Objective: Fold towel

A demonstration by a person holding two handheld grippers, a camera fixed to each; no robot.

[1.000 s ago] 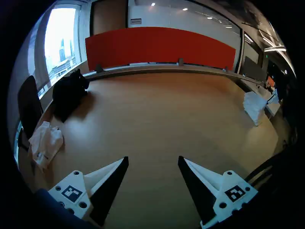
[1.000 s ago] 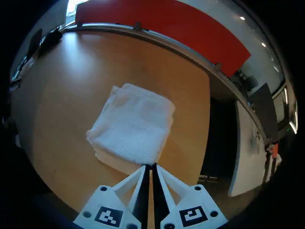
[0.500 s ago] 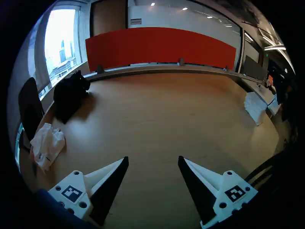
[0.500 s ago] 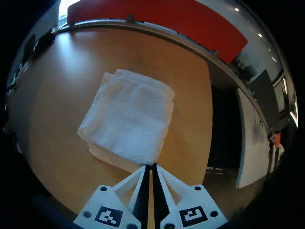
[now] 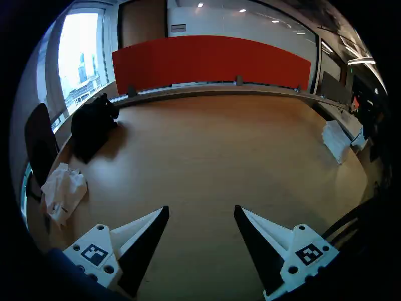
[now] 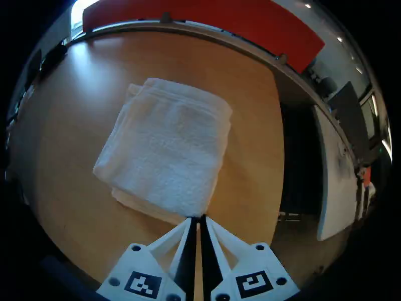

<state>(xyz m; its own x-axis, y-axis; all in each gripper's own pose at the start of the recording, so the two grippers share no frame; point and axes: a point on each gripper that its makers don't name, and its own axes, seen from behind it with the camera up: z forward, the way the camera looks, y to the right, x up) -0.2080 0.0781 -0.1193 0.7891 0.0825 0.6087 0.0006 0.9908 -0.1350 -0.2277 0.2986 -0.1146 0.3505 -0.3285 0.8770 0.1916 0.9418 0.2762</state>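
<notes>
A folded white towel (image 6: 168,150) lies flat on the wooden table (image 6: 75,110) in the right gripper view, several layers showing along its near edge. My right gripper (image 6: 198,220) is shut, its tips meeting on the towel's near corner. In the left gripper view the same towel (image 5: 335,141) sits small at the table's far right edge. My left gripper (image 5: 201,213) hovers open over bare wood, nothing between its fingers.
A crumpled white cloth (image 5: 62,189) lies at the table's left edge, a black bag (image 5: 91,125) behind it. A red partition (image 5: 210,60) runs along the far side. A dark chair (image 5: 39,140) stands at the left. The table edge (image 6: 278,150) drops off right of the towel.
The right gripper view has closed in on the towel, which looks larger, its near corner staying at the shut fingertips. The left gripper has barely moved.
</notes>
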